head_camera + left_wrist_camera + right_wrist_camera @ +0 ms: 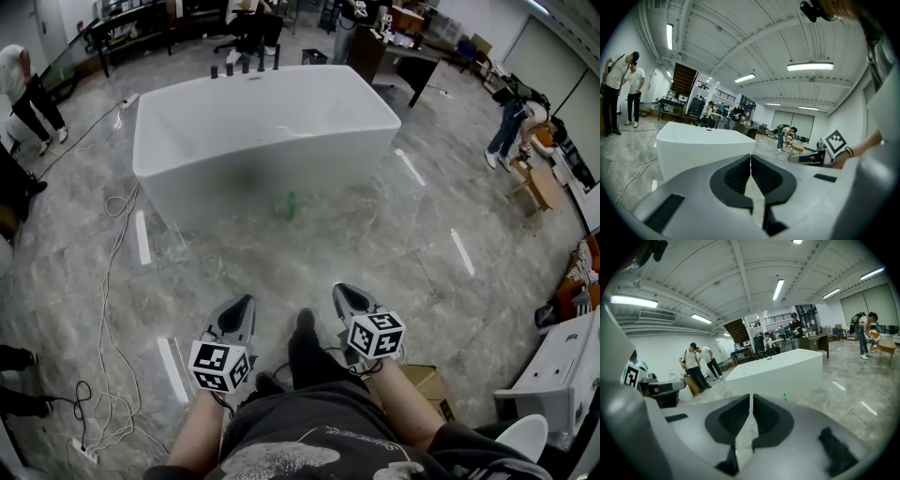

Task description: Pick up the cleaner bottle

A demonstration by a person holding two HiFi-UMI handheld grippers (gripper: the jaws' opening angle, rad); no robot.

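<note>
Head view: a white bathtub (267, 131) fills the upper middle of the frame and stands on a grey marble-patterned floor (394, 253). The cleaner bottle (291, 206), small and green, stands upright on the floor just in front of the tub's near wall, close to the centre of the frame. It is well apart from both tools.

The left gripper (241, 307) and the right gripper (350, 298) sit side by side at the lower middle and point up the frame towards the tub. Each carries a cube with square markers, at (221, 366) and (376, 335). A white cable (111, 281) trails over the floor at the left, and a cardboard box (427, 382) lies at the lower right.

Left gripper view: the jaws of the left gripper (750, 161) are closed pad to pad, with nothing between them. The bathtub (701, 147) lies beyond them in the left half of the frame, and the right gripper (806, 158) shows at the right edge. The bottle cannot be made out here.

Right gripper view: the jaws of the right gripper (751, 401) are likewise closed and empty. The cleaner bottle (784, 397) appears as a small green spot at the foot of the bathtub (778, 373), just above and to the right of the jaws. The left gripper (663, 389) shows at the left edge. Several people (696, 364) stand in the background at the left.
</note>
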